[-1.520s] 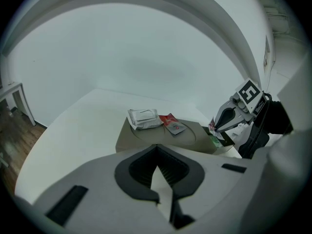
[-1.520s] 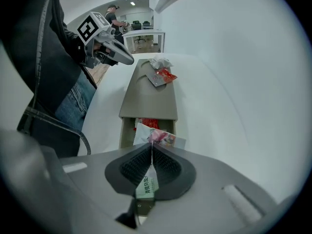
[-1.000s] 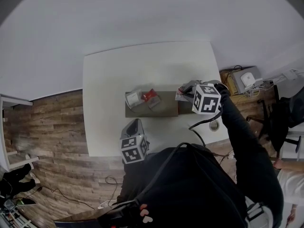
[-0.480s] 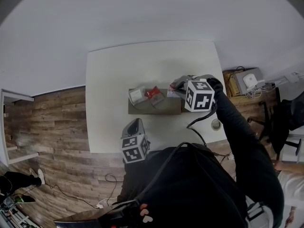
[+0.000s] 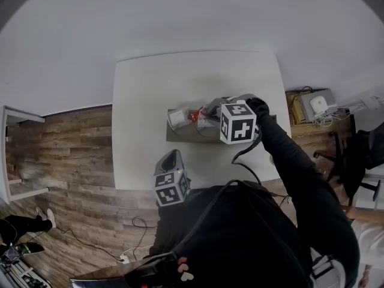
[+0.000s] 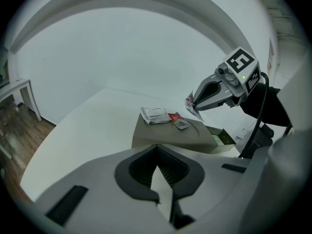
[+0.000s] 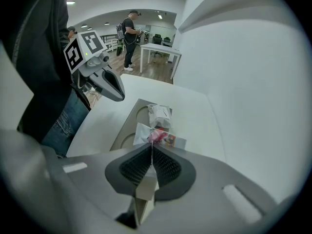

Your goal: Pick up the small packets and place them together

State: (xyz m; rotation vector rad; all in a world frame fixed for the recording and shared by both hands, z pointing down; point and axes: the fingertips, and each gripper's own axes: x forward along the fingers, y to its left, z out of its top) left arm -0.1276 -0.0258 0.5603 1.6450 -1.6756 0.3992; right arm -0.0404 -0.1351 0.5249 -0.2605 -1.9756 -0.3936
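white table (image 5: pixel 144 101), wood floor (image 5: pixel 72 155) (plank-patterned)

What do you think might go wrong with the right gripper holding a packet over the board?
The right gripper pinches the held packet only by an edge, so it may slip out early. Lowering it, the jaws might knock the red packet or white packet off the brown board.

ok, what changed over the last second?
The right gripper, jaws shut on a packet, carried it leftward over the tray toward the white packet and red packet. Those two, the tray and the left gripper stayed put.
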